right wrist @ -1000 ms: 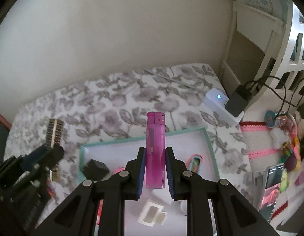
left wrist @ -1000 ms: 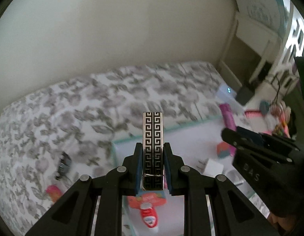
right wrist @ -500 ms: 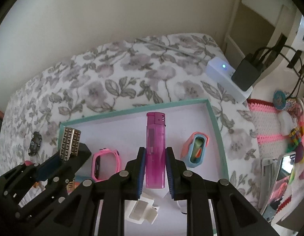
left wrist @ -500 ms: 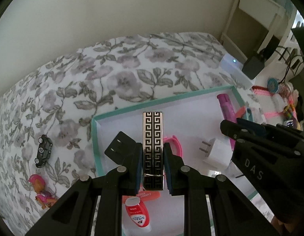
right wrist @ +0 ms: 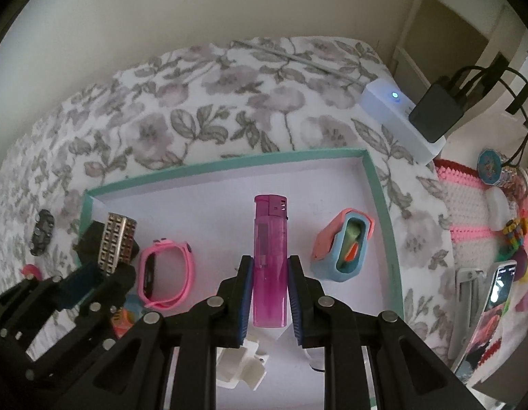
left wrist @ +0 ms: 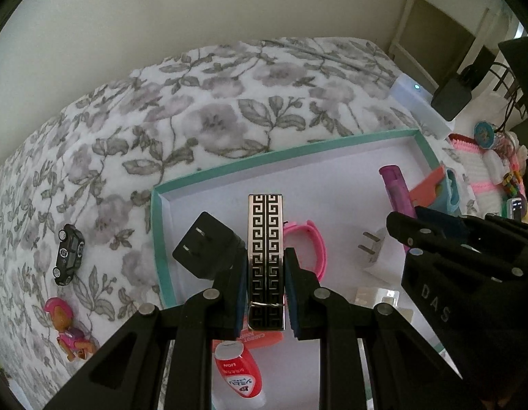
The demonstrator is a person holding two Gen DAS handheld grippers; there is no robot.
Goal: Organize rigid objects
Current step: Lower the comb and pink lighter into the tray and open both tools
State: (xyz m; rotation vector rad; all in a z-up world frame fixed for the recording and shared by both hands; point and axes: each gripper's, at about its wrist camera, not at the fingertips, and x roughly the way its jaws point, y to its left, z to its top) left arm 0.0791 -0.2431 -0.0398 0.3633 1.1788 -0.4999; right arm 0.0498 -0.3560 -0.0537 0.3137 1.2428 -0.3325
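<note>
Two hand-held grippers over the teal tray (right wrist: pixel 383 212): left (left wrist: pixel 266 287) clamps the patterned lighter (left wrist: pixel 266 259), right (right wrist: pixel 270 294) clamps the pink lighter (right wrist: pixel 270 256). Premature release risks bounce-out.

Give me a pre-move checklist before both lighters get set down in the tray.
1. Left gripper shut on the patterned lighter: ok.
2. Right gripper shut on the pink lighter: ok.
3. Both grippers over the tray: ok.
4. Bare tray floor ahead of the pink lighter: ok, between the watch and the coral case.
5. Room under the patterned lighter: not ok, the black plug and watch sit close on either side.
6. Height above the tray floor: cannot tell.
</note>
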